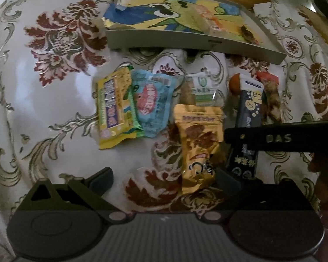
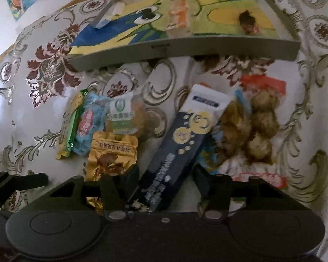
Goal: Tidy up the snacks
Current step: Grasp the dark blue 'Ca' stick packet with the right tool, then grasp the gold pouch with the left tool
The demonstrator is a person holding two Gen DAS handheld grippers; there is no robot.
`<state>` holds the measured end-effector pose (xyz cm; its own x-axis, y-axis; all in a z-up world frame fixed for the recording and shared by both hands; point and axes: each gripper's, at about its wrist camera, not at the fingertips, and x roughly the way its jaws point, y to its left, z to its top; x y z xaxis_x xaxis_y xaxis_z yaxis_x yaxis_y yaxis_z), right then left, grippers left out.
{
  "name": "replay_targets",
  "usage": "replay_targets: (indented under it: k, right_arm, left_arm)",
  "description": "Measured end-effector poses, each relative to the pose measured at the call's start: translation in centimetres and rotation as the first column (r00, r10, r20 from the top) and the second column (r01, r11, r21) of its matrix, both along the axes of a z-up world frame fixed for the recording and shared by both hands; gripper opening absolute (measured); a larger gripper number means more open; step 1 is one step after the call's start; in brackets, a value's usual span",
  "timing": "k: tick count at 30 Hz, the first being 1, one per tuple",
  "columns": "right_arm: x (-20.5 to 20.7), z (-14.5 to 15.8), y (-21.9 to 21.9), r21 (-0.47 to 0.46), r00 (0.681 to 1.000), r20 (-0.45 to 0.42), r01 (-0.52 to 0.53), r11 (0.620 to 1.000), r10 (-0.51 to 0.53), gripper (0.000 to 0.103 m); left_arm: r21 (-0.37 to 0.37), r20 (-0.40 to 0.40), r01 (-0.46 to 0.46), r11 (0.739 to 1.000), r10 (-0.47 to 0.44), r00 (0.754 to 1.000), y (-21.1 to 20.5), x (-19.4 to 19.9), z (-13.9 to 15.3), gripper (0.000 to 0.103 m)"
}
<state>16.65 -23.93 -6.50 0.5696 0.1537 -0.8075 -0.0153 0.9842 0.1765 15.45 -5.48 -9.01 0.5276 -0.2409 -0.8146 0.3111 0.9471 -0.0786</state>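
Both wrist views look steeply down, close over the cloth-covered surface, facing the grey tray; both share the snack packets, the right view nearer

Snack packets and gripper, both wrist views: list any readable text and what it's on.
"DAS": raised letters on the right gripper's black finger crossing the left wrist view.
"Ca": in a yellow circle on the dark blue stick pack; its other print is blurred.
Gold pouch, white-and-green packet, light blue packet, yellow bar wrapper: print is there but too blurred to read.
Tray: cartoon drawing only, no text.
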Motion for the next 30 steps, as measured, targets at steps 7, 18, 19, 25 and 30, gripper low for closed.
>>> replay_targets:
  k: [7,18,19,25,30]
  right_arm:
    - [-0.1,0.5,0.3,-0.04,1.0,0.007,0.003,0.999,-0.002,0.04]
    - [-2.3,3.0,-0.5,-0.095,0.998,0.056,-0.028,0.995,0.033,0.01]
    - [-2.3,2.9,-0.6,-0.088,0.998,0.052,-0.028,0.996,0.032,0.01]
    - [-2.2,2.8,-0.6,-0.062,0.999,0.041,-0.021,0.998,0.024,0.01]
    - [-2.1,2.6,-0.8,-0.047,1.0,0.025,-0.009,0.999,0.01,0.01]
  left_arm:
    - [0.013,0.013,0.016,1.0,-0.016,1.0,-0.4,-0.1,-0.2,0.102]
    - [-0.064,0.01,0.07,0.996,-0.069,0.998,-1.1,0.1,-0.5,0.09]
    - [-0.067,0.008,0.075,0.995,-0.074,0.997,-1.2,0.2,-0.6,0.084]
    - [-0.059,0.006,0.104,0.993,-0.104,0.995,-2.0,0.7,-1.5,0.069]
    - [-0.076,0.015,0.116,0.99,-0.115,0.993,-2.7,1.1,-1.7,0.078]
